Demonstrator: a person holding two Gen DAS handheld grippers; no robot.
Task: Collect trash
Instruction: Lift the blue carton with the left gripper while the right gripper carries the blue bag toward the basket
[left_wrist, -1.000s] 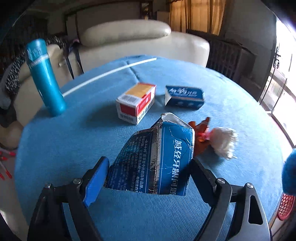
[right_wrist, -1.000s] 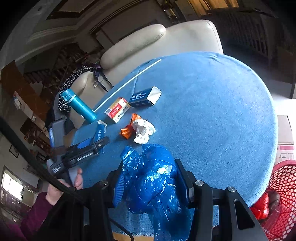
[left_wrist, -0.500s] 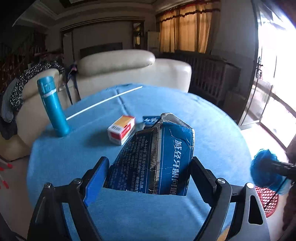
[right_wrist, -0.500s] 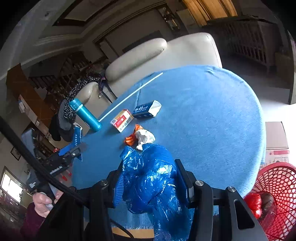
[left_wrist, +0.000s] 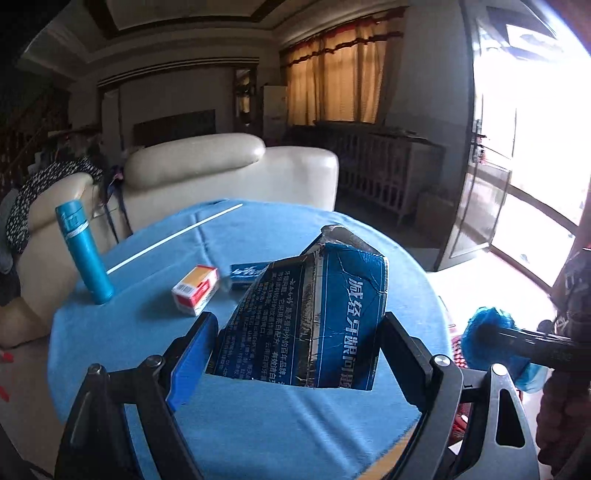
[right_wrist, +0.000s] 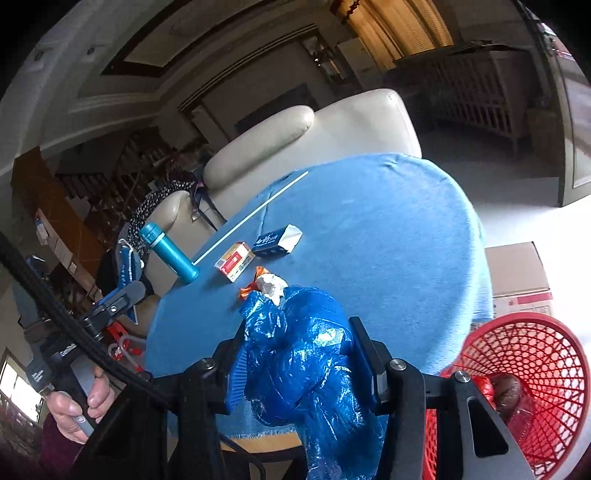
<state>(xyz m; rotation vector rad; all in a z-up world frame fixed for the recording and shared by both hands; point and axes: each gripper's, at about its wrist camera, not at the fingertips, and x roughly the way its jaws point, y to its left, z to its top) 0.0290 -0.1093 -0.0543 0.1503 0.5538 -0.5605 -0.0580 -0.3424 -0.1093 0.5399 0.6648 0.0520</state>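
My left gripper (left_wrist: 295, 343) is shut on a torn dark blue toothpaste box (left_wrist: 310, 317), held above the near edge of the round blue table (left_wrist: 258, 424). My right gripper (right_wrist: 299, 354) is shut on a crumpled blue plastic bag (right_wrist: 306, 362), held off the table's near right edge beside a red mesh trash basket (right_wrist: 524, 373) that holds some trash. On the table lie a red and yellow box (right_wrist: 234, 260), a small blue box (right_wrist: 275, 242), an orange wrapper (right_wrist: 251, 290) and a white paper wad (right_wrist: 271, 286). The right gripper and bag show at the right of the left wrist view (left_wrist: 487, 339).
A teal bottle (left_wrist: 83, 251) stands at the table's left edge. A long white stick (right_wrist: 251, 218) lies across the far side. A cream sofa (left_wrist: 229, 170) is behind the table. A cardboard box (right_wrist: 517, 273) sits on the floor to the right.
My left gripper has lifted and pulled back from the table with the toothpaste box. My right gripper has pulled back toward the red basket, which now shows larger.
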